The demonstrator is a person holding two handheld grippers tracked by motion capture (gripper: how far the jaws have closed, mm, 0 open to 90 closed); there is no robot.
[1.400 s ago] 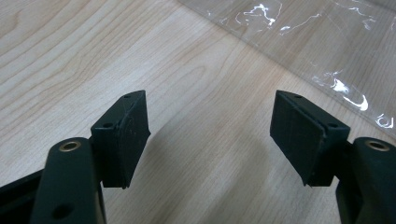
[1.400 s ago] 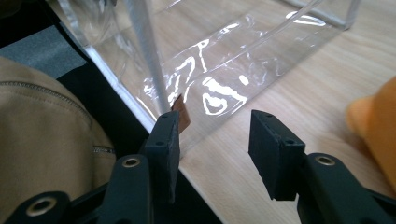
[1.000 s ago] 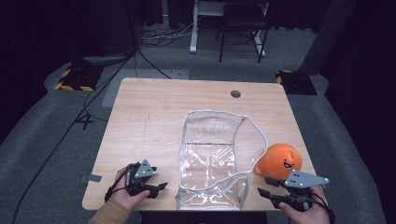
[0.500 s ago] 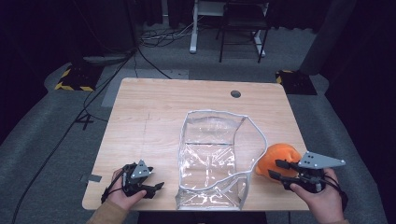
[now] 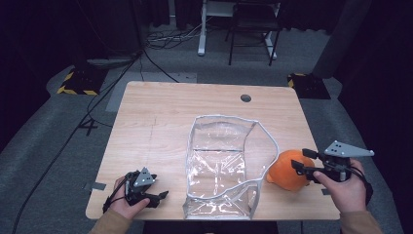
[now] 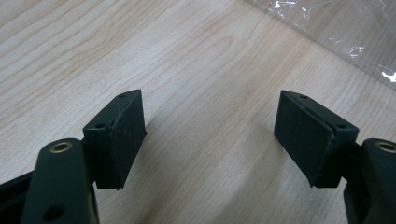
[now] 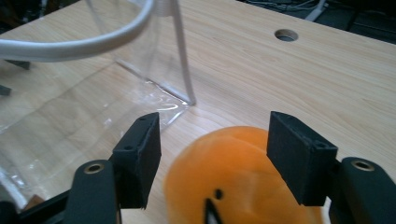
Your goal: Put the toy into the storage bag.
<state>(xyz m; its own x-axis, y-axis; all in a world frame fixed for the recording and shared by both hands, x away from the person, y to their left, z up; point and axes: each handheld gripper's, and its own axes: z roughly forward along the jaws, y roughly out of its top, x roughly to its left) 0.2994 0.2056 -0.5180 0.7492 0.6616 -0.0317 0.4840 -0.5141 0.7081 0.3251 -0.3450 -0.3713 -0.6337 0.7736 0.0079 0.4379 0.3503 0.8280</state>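
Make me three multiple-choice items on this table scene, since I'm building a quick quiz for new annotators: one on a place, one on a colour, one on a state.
1. Where does the plush toy lie?
A. Inside the clear plastic bag
B. On the table, right of the clear plastic bag
C. On the floor

2. What colour is the plush toy?
A. Orange
B. Green
C. White

3. How does the right gripper stand?
A. Shut on the bag's rim
B. Clamped tight on the toy
C. Jaws open, either side of the toy, pads not pressing

Answers:
1 B: the high view shows it on the wooden table beside the bag's right wall.
2 A: both the high view and the right gripper view show orange plush.
3 C: the right gripper view shows gaps between both pads and the toy; the jaws have just been opening.
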